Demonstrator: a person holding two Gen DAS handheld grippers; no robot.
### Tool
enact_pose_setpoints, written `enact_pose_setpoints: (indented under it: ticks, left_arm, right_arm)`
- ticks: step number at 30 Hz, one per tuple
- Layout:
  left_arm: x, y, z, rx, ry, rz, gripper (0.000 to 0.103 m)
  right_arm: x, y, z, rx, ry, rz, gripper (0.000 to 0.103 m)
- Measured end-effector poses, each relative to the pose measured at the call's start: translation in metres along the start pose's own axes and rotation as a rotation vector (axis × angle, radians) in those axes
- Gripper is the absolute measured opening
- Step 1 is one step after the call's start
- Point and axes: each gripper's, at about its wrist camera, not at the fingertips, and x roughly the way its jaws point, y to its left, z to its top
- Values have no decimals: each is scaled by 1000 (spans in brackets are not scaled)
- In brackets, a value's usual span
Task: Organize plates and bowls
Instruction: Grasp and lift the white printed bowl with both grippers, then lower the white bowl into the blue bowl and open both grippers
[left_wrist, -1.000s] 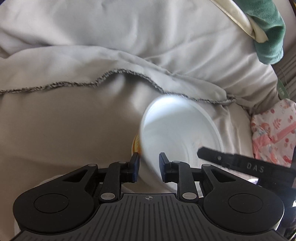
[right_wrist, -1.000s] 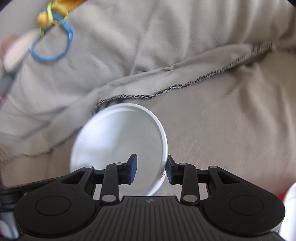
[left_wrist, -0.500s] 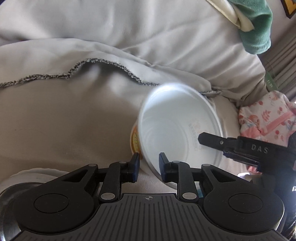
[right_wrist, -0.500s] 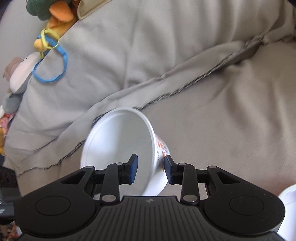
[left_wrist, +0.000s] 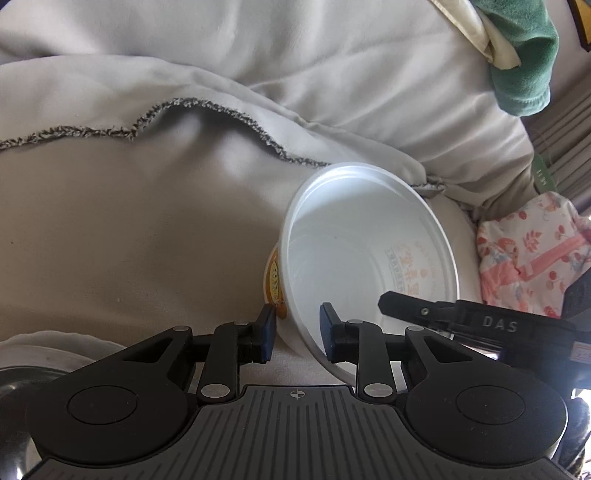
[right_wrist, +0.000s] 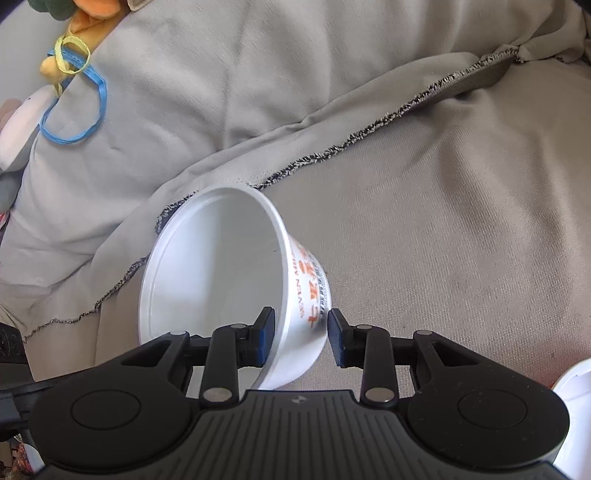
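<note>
Both bowls swing up onto their sides compared with a second ago, printed walls now showing where only white interiors faced the cameras, so this reads as lifting and turning, likely to nest them. Nearest in the left view, the left gripper (left_wrist: 294, 334) has its jaws narrowly parted around the near rim wall of the left bowl (left_wrist: 365, 254), one pad outside by the orange print, one inside; whether the pads actually press the wall, I cannot tell. Low left sits a metal dish (left_wrist: 22, 380) that the other camera misses. The right gripper's finger (left_wrist: 443, 315) pokes in from the right. Switch views: the right gripper (right_wrist: 300, 336) straddles the right bowl (right_wrist: 221, 277) the same way, jaws slightly apart across its rim wall, contact unclear on the outer pad. A white rim (right_wrist: 572, 391) peeks in near right, unseen from the left. Farther back lies the grey blanket (right_wrist: 443, 221), then a blue band (right_wrist: 74, 110) far left; the left view has a green cloth (left_wrist: 524, 66) and pink fabric (left_wrist: 528, 258) instead.
</note>
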Motion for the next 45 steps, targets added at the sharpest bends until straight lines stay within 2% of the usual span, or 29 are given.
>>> enact_pose_setpoints:
  ticks: [3, 5, 8, 10, 13, 17, 21, 25, 28, 30, 36, 38, 40, 41, 45]
  left_arm:
    - [-11, -3, 1, 9, -49, -36, 29]
    - [-31, -13, 1, 27, -104, -61, 29]
    - [-81, -37, -5, 99, -204, -82, 29]
    - [-115, -52, -12, 132, -239, -121, 29]
    - [-143, -63, -29, 139, -203, -138, 28]
    - [-146, -61, -54, 110, -97, -138, 28]
    - [-147, -55, -73, 114, -47, -148, 29]
    - [-134, -51, -77, 121, 4, -152, 29]
    - [-123, -50, -79, 145, 9, -87, 28]
    - [-118, -48, -80, 148, 1, -39, 28]
    - [-121, -52, -83, 190, -21, -1, 28]
    - [-126, -56, -85, 213, -44, 23, 27]
    - [-132, -55, -85, 218, -62, 34, 27]
    - [-136, -53, -85, 214, -67, 29, 27]
    - [-153, -43, -82, 188, -105, 21, 27]
  right_arm:
    - [-4, -2, -1, 17, -33, 13, 30]
    - [-16, 1, -3, 15, -99, 34, 29]
    - [-57, 11, -8, 26, -182, 90, 29]
    - [-94, 21, -17, -5, -243, 131, 29]
    - [-137, 37, -35, -59, -289, 115, 29]
    - [-159, 52, -61, -121, -269, 34, 29]
    - [-155, 48, -85, -113, -190, -30, 30]
    - [-136, 35, -103, -70, -97, -72, 30]
    - [-124, 28, -111, -47, -69, -139, 28]
    - [-123, 24, -114, -34, -61, -139, 29]
    - [-127, 38, -119, -90, -101, -190, 29]
    - [-129, 44, -120, -125, -132, -262, 36]
    - [-132, 54, -122, -191, -190, -374, 51]
    - [-136, 59, -122, -218, -215, -405, 54]
    - [-158, 72, -121, -221, -299, -373, 63]
